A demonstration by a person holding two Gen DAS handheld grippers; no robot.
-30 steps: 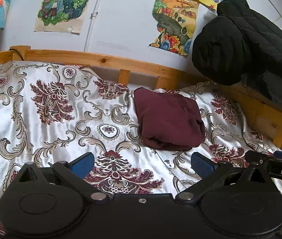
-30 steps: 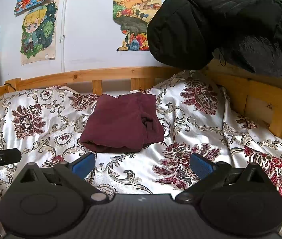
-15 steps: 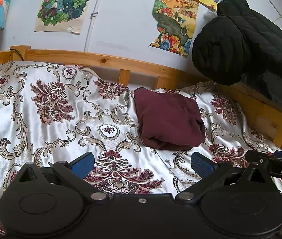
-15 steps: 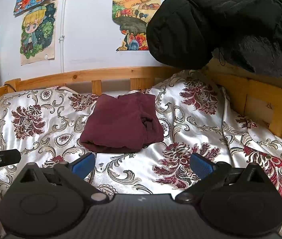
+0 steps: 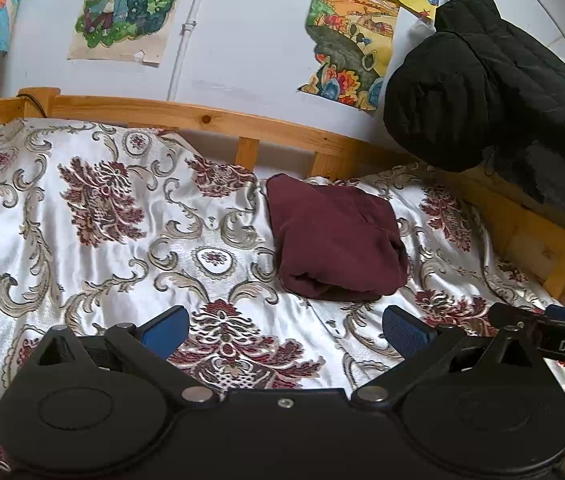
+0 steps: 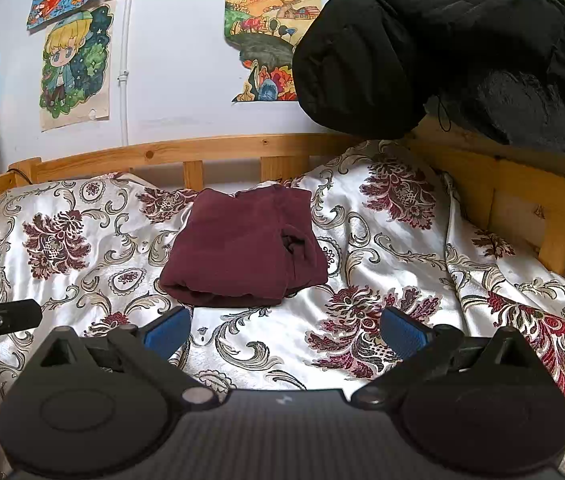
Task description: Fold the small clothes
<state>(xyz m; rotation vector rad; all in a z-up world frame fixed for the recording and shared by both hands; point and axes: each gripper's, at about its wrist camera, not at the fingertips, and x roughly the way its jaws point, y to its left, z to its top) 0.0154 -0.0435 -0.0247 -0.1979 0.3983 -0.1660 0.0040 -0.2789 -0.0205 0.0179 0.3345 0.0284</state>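
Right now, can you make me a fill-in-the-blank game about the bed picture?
1. The folded garment on the bedspread is dark ____.
2. Both the left gripper and the right gripper are ____.
3. The black jacket hangs over the ____ bed frame.

Answers: red; open; wooden

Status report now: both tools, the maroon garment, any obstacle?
Left tool open, empty. Right tool open, empty. Maroon garment folded on the bedspread, ahead of both tools, untouched. Nothing in between.
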